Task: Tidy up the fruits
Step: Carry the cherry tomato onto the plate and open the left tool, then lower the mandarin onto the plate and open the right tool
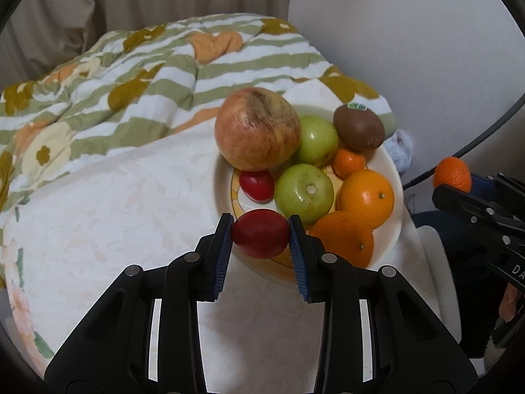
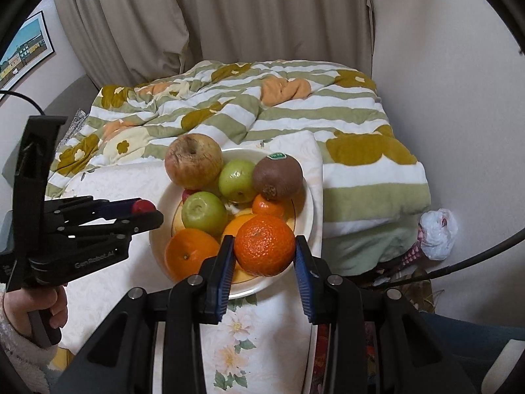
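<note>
1. Pinching a small red fruit [image 1: 261,238] between its blue pads, the left gripper [image 1: 261,239] holds it over the near rim of the cream plate [image 1: 223,177]; seen from the right wrist view, this gripper [image 2: 144,211] sits just left of the plate, its handle grasped by a hand [image 2: 36,308] in a fleecy sleeve.
2. The right gripper [image 2: 265,249] is clamped on a pebbly-skinned mandarin [image 2: 265,244], held above the plate's near edge; in the left wrist view the same gripper [image 1: 454,184] and its mandarin [image 1: 452,173] appear to the right of the plate.
3. The plate carries a heap of fruit: a large blushed apple [image 1: 257,128] at the far left, two green apples [image 1: 317,139] [image 1: 304,193] in the middle, a brown kiwi [image 1: 358,127] with a green sticker at the far right, a small tangerine [image 1: 349,163] below the kiwi, two smooth oranges [image 1: 366,197] [image 1: 344,238] at the near right, and a second red fruit [image 1: 256,185] beneath the large apple.
4. The plate rests on a white floral cloth [image 1: 108,203] laid over a bed; a striped green-and-white quilt [image 1: 137,75] lies bunched at the far side, with beige curtains [image 2: 262,16] behind.
</note>
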`<state>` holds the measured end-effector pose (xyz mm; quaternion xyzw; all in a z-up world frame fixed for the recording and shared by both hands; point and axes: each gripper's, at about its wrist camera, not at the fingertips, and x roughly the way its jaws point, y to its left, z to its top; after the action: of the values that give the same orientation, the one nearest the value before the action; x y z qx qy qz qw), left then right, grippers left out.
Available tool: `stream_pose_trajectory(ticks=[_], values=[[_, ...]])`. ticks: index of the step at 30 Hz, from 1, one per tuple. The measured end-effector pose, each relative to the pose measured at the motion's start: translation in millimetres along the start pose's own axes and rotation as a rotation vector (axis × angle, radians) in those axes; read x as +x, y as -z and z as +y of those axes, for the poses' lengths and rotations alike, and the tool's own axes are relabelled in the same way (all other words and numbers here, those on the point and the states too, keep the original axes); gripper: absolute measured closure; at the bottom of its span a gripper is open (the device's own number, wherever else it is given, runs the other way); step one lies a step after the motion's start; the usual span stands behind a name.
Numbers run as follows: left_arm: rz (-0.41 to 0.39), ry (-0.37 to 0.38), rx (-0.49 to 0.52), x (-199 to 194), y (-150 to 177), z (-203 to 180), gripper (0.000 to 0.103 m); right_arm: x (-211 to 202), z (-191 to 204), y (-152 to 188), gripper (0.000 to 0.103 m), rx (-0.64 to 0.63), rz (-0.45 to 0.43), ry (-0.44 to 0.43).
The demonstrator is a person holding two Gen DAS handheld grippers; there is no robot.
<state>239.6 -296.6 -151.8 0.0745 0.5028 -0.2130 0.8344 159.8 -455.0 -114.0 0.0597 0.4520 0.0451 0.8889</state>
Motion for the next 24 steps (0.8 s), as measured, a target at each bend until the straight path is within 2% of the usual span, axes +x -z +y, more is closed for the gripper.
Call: stream_pose_trajectory(ticks=[10, 14, 15, 16, 17, 18, 24], values=[[0.057, -0.012, 0.036, 15, -1, -1, 0.061, 3, -7, 2, 0.071, 0.040, -0.006, -0.002], [0.071, -0.039, 0.055, 14, 0, 2, 0.060, 2, -7, 2, 0.071, 0.042, -0.013, 0.003], [0.073, -0.041, 0.056, 13, 0, 3, 0.054, 2, -6, 1, 0.071, 0.044, -0.013, 0.004], [0.073, -0.044, 0.058, 13, 0, 4, 0.030, 2, -6, 1, 0.071, 0.047, -0.014, 0.004], [0.068, -0.043, 0.061, 11, 1, 5, 0.012, 2, -5, 0, 0.071, 0.049, -0.013, 0.004], [0.056, -0.047, 0.058, 7, 1, 7, 0.000, 3, -4, -1, 0.071, 0.048, -0.013, 0.004], [0.032, -0.069, 0.041, -10, 0, 23, 0.000, 4, 6, -10, 0.071, 0.017, -0.015, 0.007]])
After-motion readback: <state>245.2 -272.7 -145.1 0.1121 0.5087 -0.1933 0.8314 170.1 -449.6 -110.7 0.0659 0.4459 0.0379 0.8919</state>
